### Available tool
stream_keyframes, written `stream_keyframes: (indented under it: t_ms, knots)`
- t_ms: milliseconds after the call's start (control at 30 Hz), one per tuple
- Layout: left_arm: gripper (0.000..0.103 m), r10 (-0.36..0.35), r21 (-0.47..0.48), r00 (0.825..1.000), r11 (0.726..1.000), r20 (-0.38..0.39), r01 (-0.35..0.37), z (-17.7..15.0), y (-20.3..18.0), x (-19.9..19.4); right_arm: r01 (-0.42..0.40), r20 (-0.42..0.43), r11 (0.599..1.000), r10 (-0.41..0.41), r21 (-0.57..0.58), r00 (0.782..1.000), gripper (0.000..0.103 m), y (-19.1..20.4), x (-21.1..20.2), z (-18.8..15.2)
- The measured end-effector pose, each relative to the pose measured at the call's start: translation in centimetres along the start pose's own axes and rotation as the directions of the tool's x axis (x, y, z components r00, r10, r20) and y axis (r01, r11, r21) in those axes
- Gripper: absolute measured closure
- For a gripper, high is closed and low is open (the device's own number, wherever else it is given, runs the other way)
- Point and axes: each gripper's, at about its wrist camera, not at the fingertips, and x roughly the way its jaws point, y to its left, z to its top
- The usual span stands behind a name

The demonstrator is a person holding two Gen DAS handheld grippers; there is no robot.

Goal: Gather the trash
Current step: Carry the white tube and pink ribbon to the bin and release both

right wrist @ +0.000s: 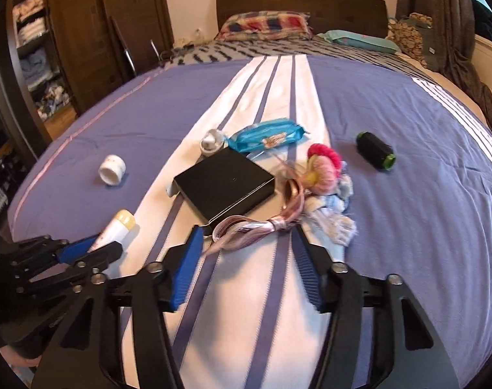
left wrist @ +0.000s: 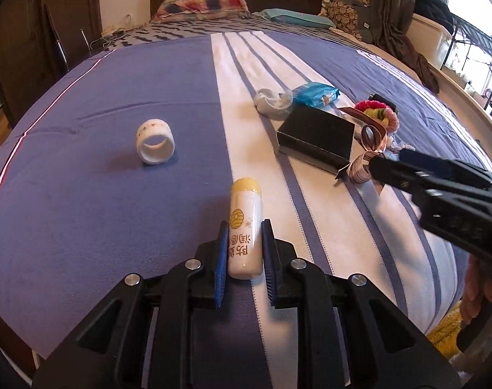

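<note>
My left gripper [left wrist: 245,227] is shut on a white tube with a yellow cap [left wrist: 245,227], held just over the bed; the tube also shows in the right wrist view [right wrist: 116,230]. My right gripper [right wrist: 246,230] is open, its fingers on either side of a pink ribbon bundle [right wrist: 246,227] lying on the bedspread. The right gripper also shows in the left wrist view [left wrist: 374,165], at the ribbon [left wrist: 359,168]. A black box [right wrist: 224,183] lies just beyond the ribbon. A blue wrapper [right wrist: 267,136] and a crumpled white wad [right wrist: 211,141] lie behind the box.
A white tape roll [left wrist: 155,142] sits on the blue bedspread [left wrist: 83,194] to the left. A black thread spool [right wrist: 375,150] lies at right. Pink and yellow hair ties [right wrist: 320,167] and pale blue cloth scraps [right wrist: 336,214] lie beside the ribbon. Pillows [right wrist: 265,24] are at the headboard.
</note>
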Motion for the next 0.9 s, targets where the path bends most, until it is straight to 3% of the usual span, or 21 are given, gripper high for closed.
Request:
stream_keyframes:
  t_ms: [100,167,233,533,900]
  knots:
    - [0.085,-0.011,-0.003,1.000,1.000,0.002,0.011,0.0,0.1,0.0,-0.002,-0.015,1.000,0.001,-0.004,1.000,0.073,0.2,0.8,-0.1]
    - [0.085,-0.015,-0.004,1.000,1.000,0.002,0.015,0.0,0.2,0.0,0.011,-0.017,1.000,-0.011,-0.008,1.000,0.095,0.2,0.9,-0.1]
    - [0.085,-0.021,-0.001,1.000,1.000,0.005,0.021,-0.2,0.1,-0.2,0.016,-0.009,1.000,-0.016,-0.016,1.000,0.099,0.3,0.7,-0.2]
    - [0.085,-0.032,0.013,0.998,0.999,0.056,0.031,-0.6,-0.6,-3.8,0.003,0.062,0.999,-0.001,-0.032,0.998,0.100,0.9,-3.8,-0.5]
    - [0.085,-0.065,0.043,0.989,0.997,0.136,0.060,-3.3,-3.4,-10.8,0.011,0.188,0.999,-0.004,-0.035,0.982,0.100,1.4,-13.4,-2.9]
